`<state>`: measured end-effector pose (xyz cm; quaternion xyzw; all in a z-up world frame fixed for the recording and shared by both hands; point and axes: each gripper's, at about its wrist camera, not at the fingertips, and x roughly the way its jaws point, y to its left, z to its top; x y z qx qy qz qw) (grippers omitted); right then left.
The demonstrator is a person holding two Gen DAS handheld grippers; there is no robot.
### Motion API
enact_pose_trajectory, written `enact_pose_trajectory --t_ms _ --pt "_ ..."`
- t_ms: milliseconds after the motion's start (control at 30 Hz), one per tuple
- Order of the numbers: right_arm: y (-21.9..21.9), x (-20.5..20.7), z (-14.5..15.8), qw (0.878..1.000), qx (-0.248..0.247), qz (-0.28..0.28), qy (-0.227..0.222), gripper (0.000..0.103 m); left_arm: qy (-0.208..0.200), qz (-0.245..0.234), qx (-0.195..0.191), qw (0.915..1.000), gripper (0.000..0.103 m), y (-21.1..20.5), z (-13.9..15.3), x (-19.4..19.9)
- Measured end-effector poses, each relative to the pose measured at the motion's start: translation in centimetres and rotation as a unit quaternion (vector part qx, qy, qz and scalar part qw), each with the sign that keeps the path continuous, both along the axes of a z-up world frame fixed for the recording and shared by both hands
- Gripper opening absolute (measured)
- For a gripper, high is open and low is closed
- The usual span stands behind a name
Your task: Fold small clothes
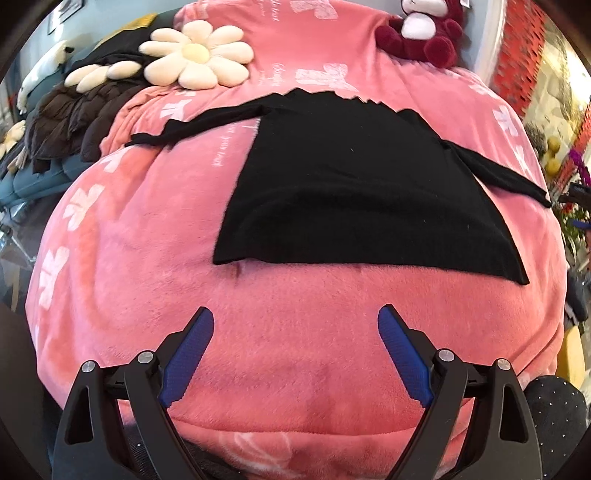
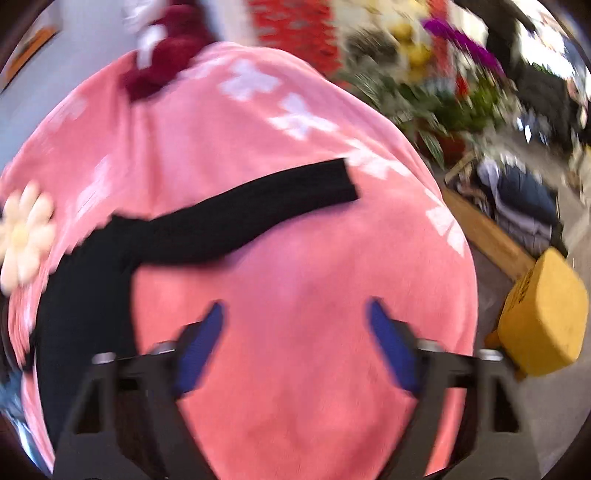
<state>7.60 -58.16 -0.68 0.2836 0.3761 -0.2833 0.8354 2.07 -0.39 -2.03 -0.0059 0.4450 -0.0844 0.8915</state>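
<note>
A black long-sleeved top (image 1: 354, 184) lies flat on a pink blanket (image 1: 147, 266), its hem toward me and both sleeves spread out to the sides. My left gripper (image 1: 295, 321) is open and empty over bare blanket, just short of the hem. My right gripper (image 2: 295, 317) is open and empty over the blanket, near the top's right sleeve (image 2: 258, 214), whose cuff points right. The right wrist view is blurred.
A cream flower cushion (image 1: 195, 55) and dark clothes (image 1: 70, 122) lie at the back left. A maroon plush toy (image 1: 424, 33) sits at the back. A yellow stool (image 2: 543, 314) and plants (image 2: 461, 99) stand beyond the blanket's right edge.
</note>
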Motion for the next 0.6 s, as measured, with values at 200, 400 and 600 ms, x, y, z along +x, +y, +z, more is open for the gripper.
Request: enact_pose_trajectory --t_ms 200,400,600 --pt "-5.8 4.8 -3.3 0.998 0.029 -0.051 0.010 0.064 0.005 -0.025 0.021 0.9995 0.088 -1.5 -0.7 1.4" --pt "-7.4 8.3 -4.9 0.997 0.024 -0.072 0.016 0.050 0.018 -0.046 0.014 0.9987 0.088 -2.8 -0.9 3.8" --pt "-4.4 12.6 3.1 0.991 0.026 -0.015 -0.128 0.004 0.009 -0.041 -0.013 0.9990 0.088 -2.7 -0.4 6.3"
